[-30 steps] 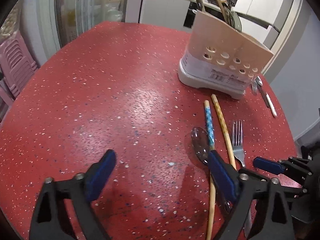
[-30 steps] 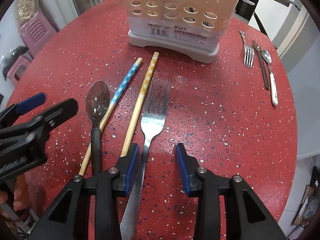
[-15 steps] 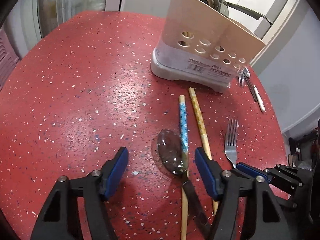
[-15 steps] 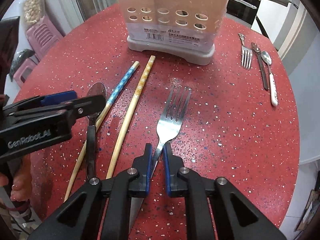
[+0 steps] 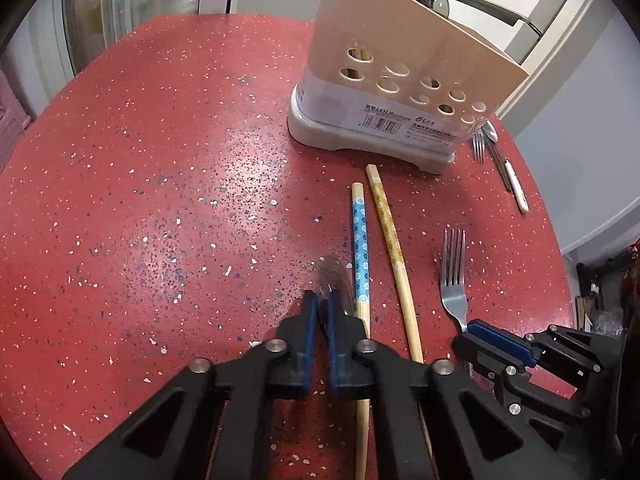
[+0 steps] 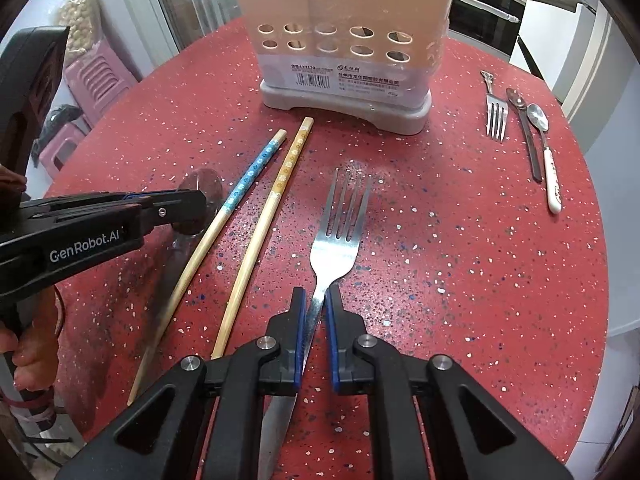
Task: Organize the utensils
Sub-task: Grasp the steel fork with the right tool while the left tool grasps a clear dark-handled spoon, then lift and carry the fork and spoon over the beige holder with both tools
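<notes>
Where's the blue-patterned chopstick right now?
The blue chopstick lies flat on the red table, left of centre in the right wrist view, between the spoon in the left gripper and the yellow chopstick.

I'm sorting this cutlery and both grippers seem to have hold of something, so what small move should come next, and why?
Probably lift both straight up. The right gripper is shut on the fork at its neck, and the left gripper is shut on the dark spoon. Both utensils look still low on the table, short of the holder.

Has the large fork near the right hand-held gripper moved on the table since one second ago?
Yes. The large fork swung clockwise: its tines, earlier beside the yellow chopstick, now point away from it, and the gap between them is wider.
</notes>
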`<state>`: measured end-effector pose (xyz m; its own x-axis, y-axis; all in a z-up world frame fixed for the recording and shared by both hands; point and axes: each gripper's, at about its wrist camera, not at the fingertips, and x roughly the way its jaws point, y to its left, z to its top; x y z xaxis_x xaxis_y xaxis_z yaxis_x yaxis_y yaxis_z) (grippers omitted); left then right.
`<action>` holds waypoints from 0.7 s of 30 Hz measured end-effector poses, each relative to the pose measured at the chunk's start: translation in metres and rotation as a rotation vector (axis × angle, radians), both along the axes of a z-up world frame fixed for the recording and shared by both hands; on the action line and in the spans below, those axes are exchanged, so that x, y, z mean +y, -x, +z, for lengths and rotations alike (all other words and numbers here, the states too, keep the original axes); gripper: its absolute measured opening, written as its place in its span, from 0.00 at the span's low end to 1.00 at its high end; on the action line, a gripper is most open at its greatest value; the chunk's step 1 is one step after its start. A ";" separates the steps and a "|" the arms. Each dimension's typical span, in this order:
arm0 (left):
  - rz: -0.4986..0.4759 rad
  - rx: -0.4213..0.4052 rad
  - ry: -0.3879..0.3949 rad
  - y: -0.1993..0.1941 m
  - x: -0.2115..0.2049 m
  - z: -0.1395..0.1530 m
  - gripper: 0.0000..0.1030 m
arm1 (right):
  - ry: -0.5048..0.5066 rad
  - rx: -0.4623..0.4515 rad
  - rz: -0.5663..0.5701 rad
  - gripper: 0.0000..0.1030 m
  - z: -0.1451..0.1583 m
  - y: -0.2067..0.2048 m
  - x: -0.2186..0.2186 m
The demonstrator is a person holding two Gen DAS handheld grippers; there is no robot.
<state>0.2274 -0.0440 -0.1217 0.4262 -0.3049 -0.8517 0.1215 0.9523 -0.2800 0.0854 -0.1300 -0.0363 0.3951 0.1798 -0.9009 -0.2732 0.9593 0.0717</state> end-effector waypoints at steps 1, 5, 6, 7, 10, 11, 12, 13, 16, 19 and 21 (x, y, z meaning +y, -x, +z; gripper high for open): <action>0.001 -0.007 -0.002 0.004 0.001 0.002 0.27 | -0.006 0.000 0.000 0.10 0.000 0.000 -0.001; 0.001 -0.048 0.024 0.014 0.001 0.010 0.27 | -0.060 0.010 -0.009 0.07 -0.001 0.000 -0.012; 0.000 -0.057 0.031 0.018 0.003 0.015 0.27 | -0.077 0.015 -0.012 0.06 -0.001 0.000 -0.017; 0.001 -0.066 0.039 0.021 0.004 0.017 0.27 | -0.092 0.017 -0.014 0.06 -0.002 0.000 -0.021; 0.015 -0.084 0.058 0.027 0.008 0.022 0.27 | -0.127 0.007 -0.018 0.06 0.001 0.004 -0.028; 0.021 -0.088 0.065 0.031 0.014 0.027 0.27 | -0.145 0.002 -0.018 0.06 0.003 0.005 -0.032; 0.028 -0.093 0.072 0.036 0.021 0.032 0.27 | -0.155 -0.002 -0.017 0.06 0.004 0.006 -0.034; 0.034 -0.099 0.079 0.038 0.024 0.034 0.27 | -0.167 -0.009 -0.015 0.06 0.006 0.008 -0.036; 0.042 -0.115 0.089 0.043 0.029 0.040 0.27 | -0.205 -0.018 -0.012 0.06 0.012 0.010 -0.042; 0.049 -0.133 0.093 0.050 0.036 0.048 0.27 | -0.252 -0.034 -0.017 0.06 0.020 0.011 -0.049; 0.054 -0.146 0.101 0.055 0.040 0.055 0.27 | -0.277 -0.048 -0.020 0.06 0.027 0.013 -0.053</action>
